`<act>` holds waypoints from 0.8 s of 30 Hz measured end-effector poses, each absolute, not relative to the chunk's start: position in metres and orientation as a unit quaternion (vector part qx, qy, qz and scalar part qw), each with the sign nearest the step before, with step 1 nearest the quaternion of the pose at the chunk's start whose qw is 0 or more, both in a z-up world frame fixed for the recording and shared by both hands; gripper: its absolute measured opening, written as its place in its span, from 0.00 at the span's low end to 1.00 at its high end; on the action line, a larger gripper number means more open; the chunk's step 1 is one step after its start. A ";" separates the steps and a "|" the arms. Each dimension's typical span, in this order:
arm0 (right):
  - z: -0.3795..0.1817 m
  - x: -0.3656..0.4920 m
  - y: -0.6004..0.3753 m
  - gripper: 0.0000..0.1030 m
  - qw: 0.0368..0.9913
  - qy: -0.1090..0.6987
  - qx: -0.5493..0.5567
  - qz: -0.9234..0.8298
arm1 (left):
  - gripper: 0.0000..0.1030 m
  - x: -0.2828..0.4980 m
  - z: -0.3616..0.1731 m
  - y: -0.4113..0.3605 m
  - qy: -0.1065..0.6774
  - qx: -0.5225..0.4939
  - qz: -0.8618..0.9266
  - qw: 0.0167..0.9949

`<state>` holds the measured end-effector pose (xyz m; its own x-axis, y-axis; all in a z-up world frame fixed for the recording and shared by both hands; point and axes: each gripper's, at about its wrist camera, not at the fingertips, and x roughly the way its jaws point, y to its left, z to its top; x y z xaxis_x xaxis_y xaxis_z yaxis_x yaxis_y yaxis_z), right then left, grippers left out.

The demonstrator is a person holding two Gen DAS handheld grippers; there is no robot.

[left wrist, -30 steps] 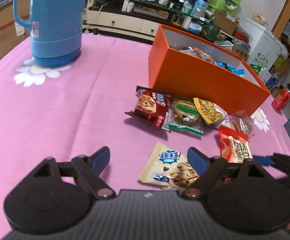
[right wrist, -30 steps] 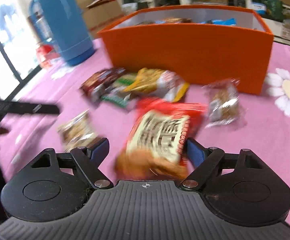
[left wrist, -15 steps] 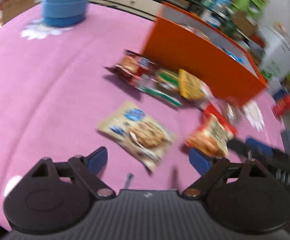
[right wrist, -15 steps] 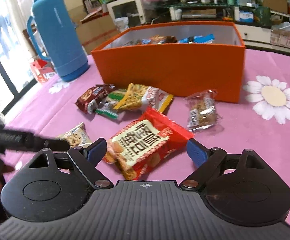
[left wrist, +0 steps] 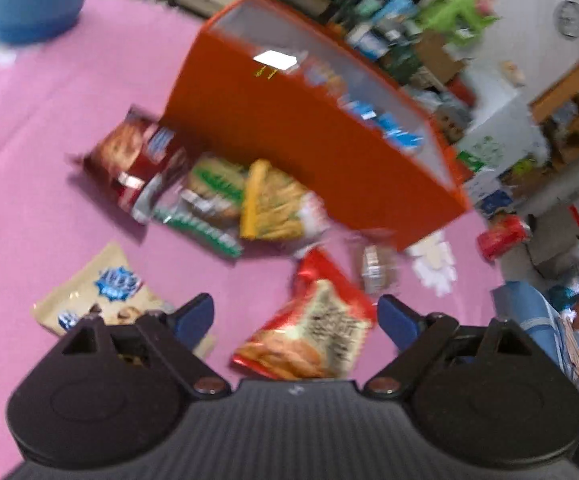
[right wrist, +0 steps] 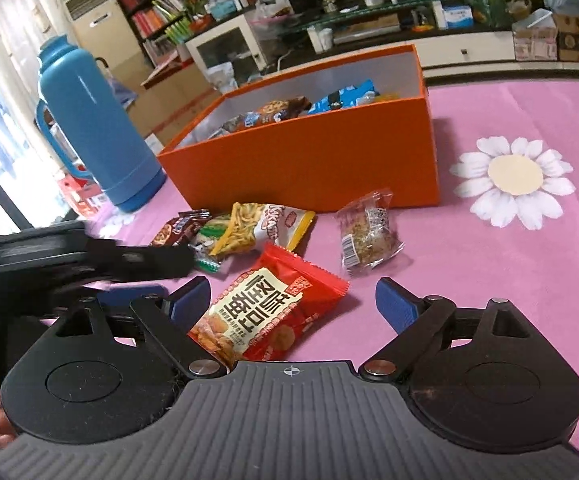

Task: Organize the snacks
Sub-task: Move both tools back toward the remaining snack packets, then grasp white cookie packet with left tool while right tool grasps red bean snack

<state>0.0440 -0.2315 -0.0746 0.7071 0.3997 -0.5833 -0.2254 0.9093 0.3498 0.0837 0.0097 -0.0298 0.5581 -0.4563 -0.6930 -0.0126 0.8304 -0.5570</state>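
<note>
Right gripper (right wrist: 293,294) spread wide, jaws just opened further, glossy red crinkled packet (right wrist: 267,318) lying flat between, untouched. Left gripper (left wrist: 297,316) likewise released above the same packet. Beyond: yellow fries pouch (right wrist: 263,226), clear wrapped cake (right wrist: 369,236), rectangular orange cardboard box (right wrist: 309,160) on pink cloth (right wrist: 509,280).

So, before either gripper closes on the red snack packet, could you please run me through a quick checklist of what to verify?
1. Right gripper open, fingers clear of the packet: ok; its jaws have just been opening.
2. Left gripper open: ok, nothing pinched.
3. Red snack packet lying flat on the pink tablecloth, between the right fingers: ok.
4. Only one gripper lined up on that packet: not ok; both wrist views frame it.
5. Orange box open with room on top of its snacks: ok.
6. Clear packet apart from the red one: ok.
</note>
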 end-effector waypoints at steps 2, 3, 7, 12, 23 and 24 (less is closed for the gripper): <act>-0.074 0.045 -0.233 0.77 0.914 0.342 0.131 0.172 | 0.87 0.085 -0.037 0.014 0.456 -0.269 -0.133 0.838; -0.073 0.045 -0.233 0.78 0.914 0.341 0.133 0.174 | 0.87 0.084 -0.038 0.016 0.461 -0.273 -0.133 0.834; -0.072 0.046 -0.230 0.80 0.915 0.339 0.128 0.180 | 0.87 0.064 -0.035 0.026 0.469 -0.237 -0.124 0.842; -0.078 0.046 -0.219 0.80 0.909 0.355 0.111 0.185 | 0.87 0.029 -0.015 0.052 0.443 -0.190 -0.115 0.869; -0.100 0.048 -0.178 0.79 0.894 0.404 0.071 0.180 | 0.90 0.014 -0.019 0.089 0.448 -0.095 -0.009 0.889; -0.100 0.051 -0.175 0.79 0.894 0.404 0.073 0.180 | 0.90 0.019 -0.021 0.087 0.449 -0.096 -0.012 0.888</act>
<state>0.0508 -0.1754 -0.1004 0.6095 0.3803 -0.6956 -0.2619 0.9247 0.2762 0.0194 0.0866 -0.0214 0.5958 -0.1083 -0.7958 -0.0643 0.9813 -0.1817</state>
